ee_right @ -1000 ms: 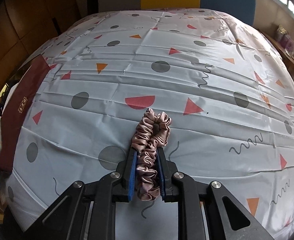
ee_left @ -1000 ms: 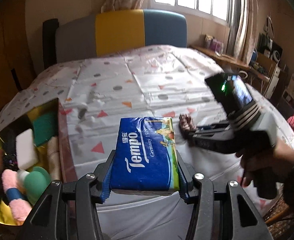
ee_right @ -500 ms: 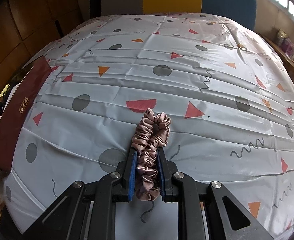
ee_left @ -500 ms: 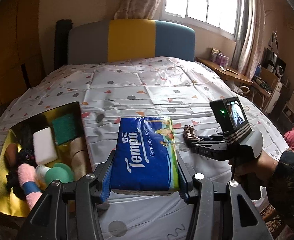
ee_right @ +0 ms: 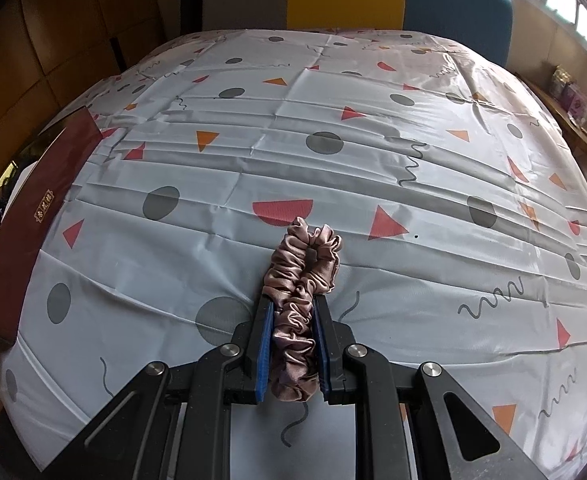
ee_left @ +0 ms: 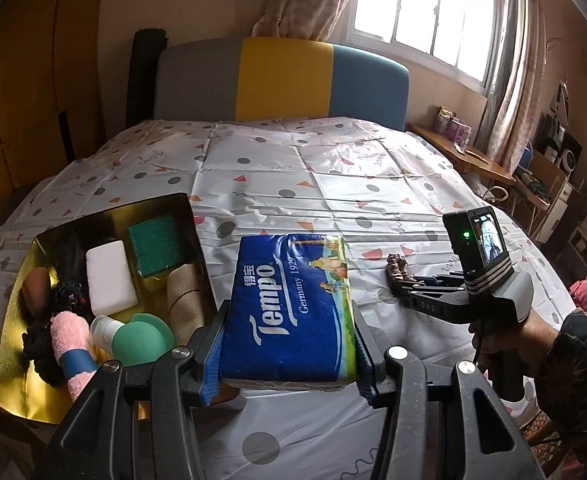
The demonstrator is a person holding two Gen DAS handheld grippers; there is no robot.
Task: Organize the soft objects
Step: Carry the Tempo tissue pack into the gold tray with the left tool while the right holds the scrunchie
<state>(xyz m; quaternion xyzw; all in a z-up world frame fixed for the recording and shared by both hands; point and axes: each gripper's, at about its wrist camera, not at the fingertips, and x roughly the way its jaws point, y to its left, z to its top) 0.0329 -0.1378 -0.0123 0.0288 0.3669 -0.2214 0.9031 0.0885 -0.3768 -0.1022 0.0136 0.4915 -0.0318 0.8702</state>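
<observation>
My left gripper (ee_left: 289, 344) is shut on a blue Tempo tissue pack (ee_left: 293, 304) and holds it high above the bed, just right of the gold box (ee_left: 17, 364). The box holds a white sponge (ee_left: 109, 278), a green scouring pad (ee_left: 155, 244), a pink sock (ee_left: 71, 344), a green round sponge (ee_left: 139, 342) and other soft items. My right gripper (ee_right: 293, 308) is shut on a pink satin scrunchie (ee_right: 301, 268), low over the bedsheet. It also shows in the left wrist view (ee_left: 405, 284), right of the tissue pack.
The bed (ee_left: 333, 184) has a white sheet with dots and triangles and a grey, yellow and blue headboard (ee_left: 281, 80). The box's dark red side (ee_right: 37, 216) shows at the left of the right wrist view. A wooden side table (ee_left: 461, 152) stands at the right.
My left gripper has risen and pulled back with the tissue pack, so the whole box has come into view. My right gripper has lifted slightly with the scrunchie.
</observation>
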